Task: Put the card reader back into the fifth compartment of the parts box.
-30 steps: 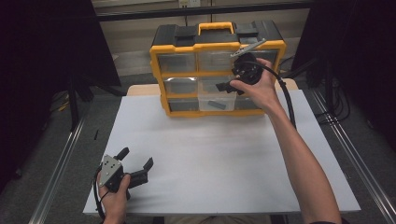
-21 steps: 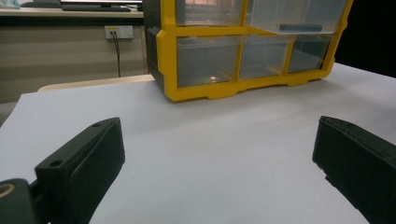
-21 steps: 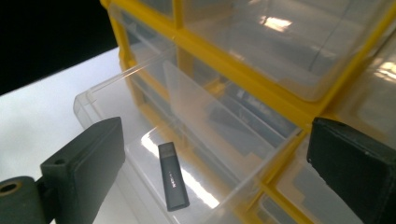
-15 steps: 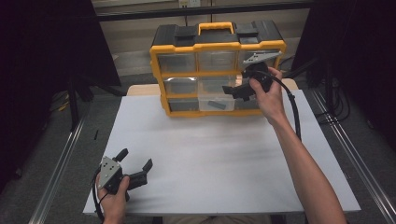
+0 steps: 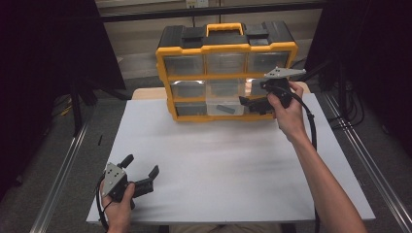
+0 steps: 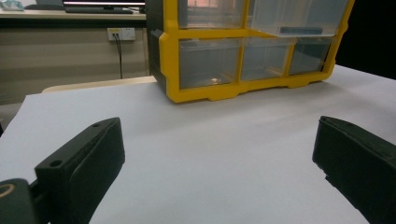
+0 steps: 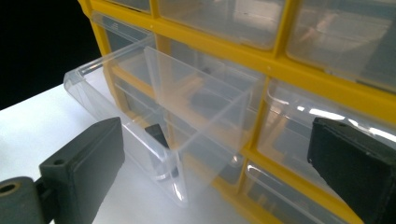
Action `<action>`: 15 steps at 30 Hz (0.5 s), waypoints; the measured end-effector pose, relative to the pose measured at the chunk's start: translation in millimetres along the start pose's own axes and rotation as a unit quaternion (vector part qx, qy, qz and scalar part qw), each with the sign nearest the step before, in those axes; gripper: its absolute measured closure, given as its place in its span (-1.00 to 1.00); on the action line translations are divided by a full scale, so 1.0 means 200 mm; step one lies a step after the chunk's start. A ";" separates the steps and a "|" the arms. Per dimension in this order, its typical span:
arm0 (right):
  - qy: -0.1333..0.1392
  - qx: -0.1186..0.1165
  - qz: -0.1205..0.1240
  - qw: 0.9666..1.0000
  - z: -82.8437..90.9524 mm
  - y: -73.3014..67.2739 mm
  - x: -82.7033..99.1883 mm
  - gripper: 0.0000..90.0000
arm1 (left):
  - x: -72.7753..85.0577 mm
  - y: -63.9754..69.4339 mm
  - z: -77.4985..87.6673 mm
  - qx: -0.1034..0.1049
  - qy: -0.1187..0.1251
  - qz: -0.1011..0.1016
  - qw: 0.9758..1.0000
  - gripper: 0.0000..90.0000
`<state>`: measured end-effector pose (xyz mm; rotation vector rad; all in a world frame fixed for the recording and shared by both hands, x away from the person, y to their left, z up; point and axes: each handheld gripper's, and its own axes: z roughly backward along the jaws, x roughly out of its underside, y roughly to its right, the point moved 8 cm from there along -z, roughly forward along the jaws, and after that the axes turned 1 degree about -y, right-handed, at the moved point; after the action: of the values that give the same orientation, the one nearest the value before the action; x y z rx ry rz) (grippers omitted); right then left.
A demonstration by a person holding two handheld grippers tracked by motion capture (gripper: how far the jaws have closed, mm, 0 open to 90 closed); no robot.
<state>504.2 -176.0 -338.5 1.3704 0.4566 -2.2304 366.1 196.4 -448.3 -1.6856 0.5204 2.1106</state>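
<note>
item: yellow drawer organiser (image 5: 226, 73), black top and handle, standing at the far edge of the white table (image 5: 218, 160). three rows of clear drawers. in the right gripper view one clear drawer (image 7: 154, 112) stands pulled out from the frame, divided by a clear partition, with a small dark part (image 7: 156, 133) lying in it; in the high view this seems to be a middle-row drawer, though glare there hides its exact slot. another dark part (image 5: 225, 108) lies in the bottom-centre drawer.

item: right gripper (image 5: 252, 103), held level before the organiser's lower right front. we have its jaws spread wide with nothing between them; they have just been opening. in its own view the pulled-out drawer sits ahead of the jaws, near but apart.

item: left gripper (image 5: 141, 172), resting low at the near left of the table, well apart from the organiser. jaws wide, holding nothing; its own view looks across bare table to the organiser's front.

step in hand, as we judge it: approach to the open drawer, either to pick out the dark part or to push the drawer home; we cannot tell which.

next move calls for: lining the open jaws with the drawer's front or its contents, keeping clear of the thin clear walls, closing only once a pad stands on each side. the light organiser may slide if pushed.
</note>
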 end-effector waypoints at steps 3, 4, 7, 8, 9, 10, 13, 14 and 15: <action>0.010 0.003 -0.004 1.000 0.02 0.00 0.03 -0.92 | 0.00 0.00 0.00 0.000 -0.001 -0.001 1.000 -0.95; 0.012 0.007 -0.004 1.000 0.02 0.00 0.03 -0.92 | 0.00 0.00 0.00 0.000 -0.001 -0.001 1.000 -0.95; 0.020 0.008 -0.005 1.000 0.05 -0.01 0.05 -0.92 | 0.01 0.00 -0.01 0.000 -0.004 -0.004 1.000 -0.95; 0.022 0.009 -0.005 1.000 0.05 -0.02 0.06 -0.92 | 0.01 0.00 -0.01 0.000 -0.004 -0.004 1.000 -0.95; 0.024 0.009 -0.004 1.000 0.06 -0.02 0.06 -0.91 | 0.01 0.00 -0.01 0.001 -0.004 -0.004 1.000 -0.95; 0.025 0.010 -0.004 1.000 0.07 -0.02 0.07 -0.91 | 0.00 0.01 -0.01 0.002 -0.003 -0.001 1.000 -0.95; 0.030 0.016 -0.007 0.999 0.08 -0.02 0.10 -0.91 | 0.00 0.00 -0.01 -0.001 -0.003 -0.005 1.000 -0.95; 0.031 0.018 -0.008 0.999 0.09 -0.02 0.10 -0.91 | 0.00 0.00 -0.01 -0.001 -0.003 -0.005 1.000 -0.95; 0.034 0.020 -0.008 0.999 0.09 -0.02 0.11 -0.91 | 0.01 0.00 -0.01 -0.001 -0.005 -0.007 1.000 -0.95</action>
<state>479.7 -186.6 -350.9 1.4726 0.4503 -2.2217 366.7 195.8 -449.6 -1.6747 0.5019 2.1102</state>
